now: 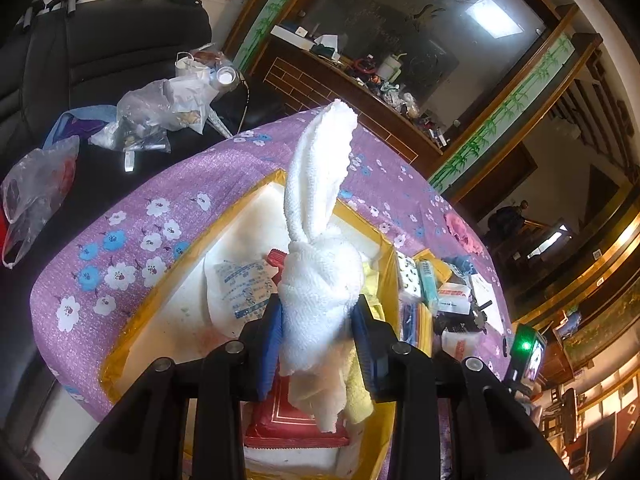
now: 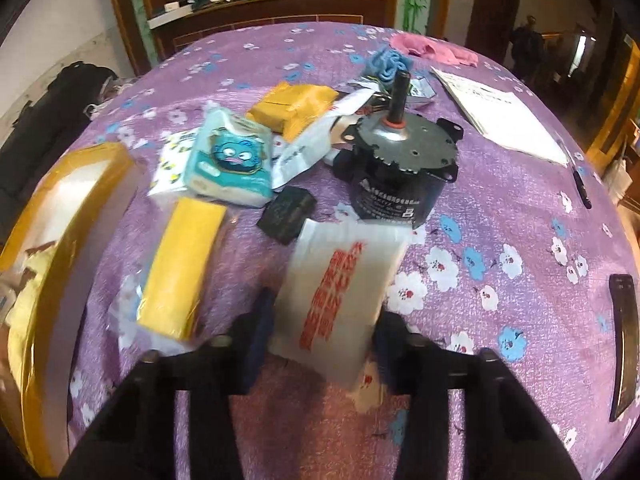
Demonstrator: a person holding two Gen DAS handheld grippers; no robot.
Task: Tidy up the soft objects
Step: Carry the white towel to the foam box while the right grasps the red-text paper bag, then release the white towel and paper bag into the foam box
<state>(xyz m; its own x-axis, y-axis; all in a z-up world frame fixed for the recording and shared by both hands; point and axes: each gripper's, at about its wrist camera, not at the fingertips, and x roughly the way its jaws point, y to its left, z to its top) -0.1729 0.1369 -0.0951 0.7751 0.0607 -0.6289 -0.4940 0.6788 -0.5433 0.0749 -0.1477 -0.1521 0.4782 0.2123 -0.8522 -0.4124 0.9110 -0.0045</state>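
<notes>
My left gripper (image 1: pixel 318 332) is shut on a knotted white towel (image 1: pixel 320 264) and holds it above the yellow-taped foam box (image 1: pixel 132 332). The box holds a red packet (image 1: pixel 296 420), a yellow cloth (image 1: pixel 358 396) and a white printed pack (image 1: pixel 244 286). My right gripper (image 2: pixel 324 332) is shut on a white tissue pack with red print (image 2: pixel 340 292), low over the purple flowered tablecloth (image 2: pixel 500 220). The box also shows at the left in the right wrist view (image 2: pixel 60 208).
On the cloth lie a yellow pack (image 2: pixel 184 264), a blue cartoon tissue pack (image 2: pixel 232 160), a yellow parcel (image 2: pixel 296 106), a black motor (image 2: pixel 396 160), a small black pad (image 2: pixel 290 212), blue cloth (image 2: pixel 386 62), pink cloth (image 2: pixel 432 50), papers (image 2: pixel 504 116) and a phone (image 2: pixel 624 340).
</notes>
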